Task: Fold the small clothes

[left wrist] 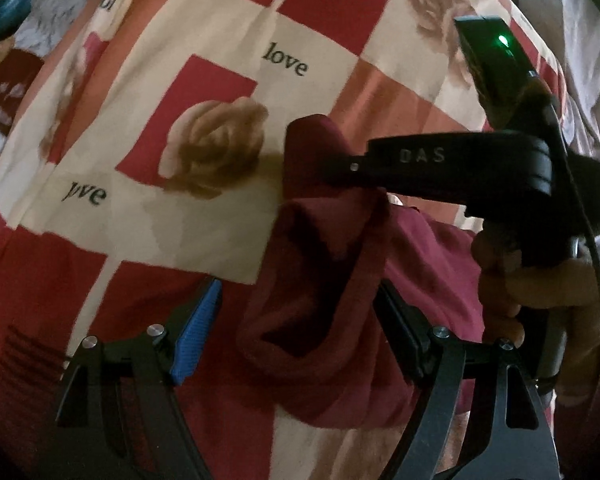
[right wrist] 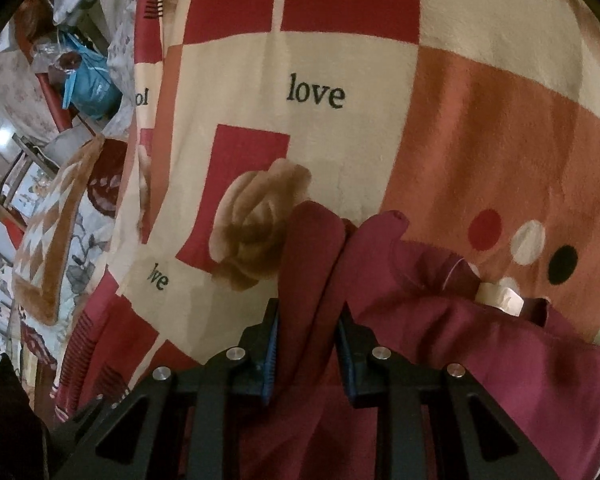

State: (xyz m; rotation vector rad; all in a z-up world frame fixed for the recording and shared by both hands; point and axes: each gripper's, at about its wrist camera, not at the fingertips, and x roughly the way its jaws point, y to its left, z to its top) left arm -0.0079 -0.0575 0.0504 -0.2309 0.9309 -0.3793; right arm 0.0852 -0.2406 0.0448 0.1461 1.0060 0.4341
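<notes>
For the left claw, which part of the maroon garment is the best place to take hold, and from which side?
The bunched fold of the maroon garment lying between the open left claw fingers: close on it from directly behind, along the camera's line. The ridge stands raised off the blanket, and the right claw grips the far tip, leaving this end free.

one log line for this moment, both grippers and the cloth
left hand-held gripper: open around maroon garment | right hand-held gripper: shut on garment fold | surface: patterned blanket

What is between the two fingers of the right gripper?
In the right wrist view, a fold of the maroon garment lies pinched between the right gripper's fingers.
</notes>
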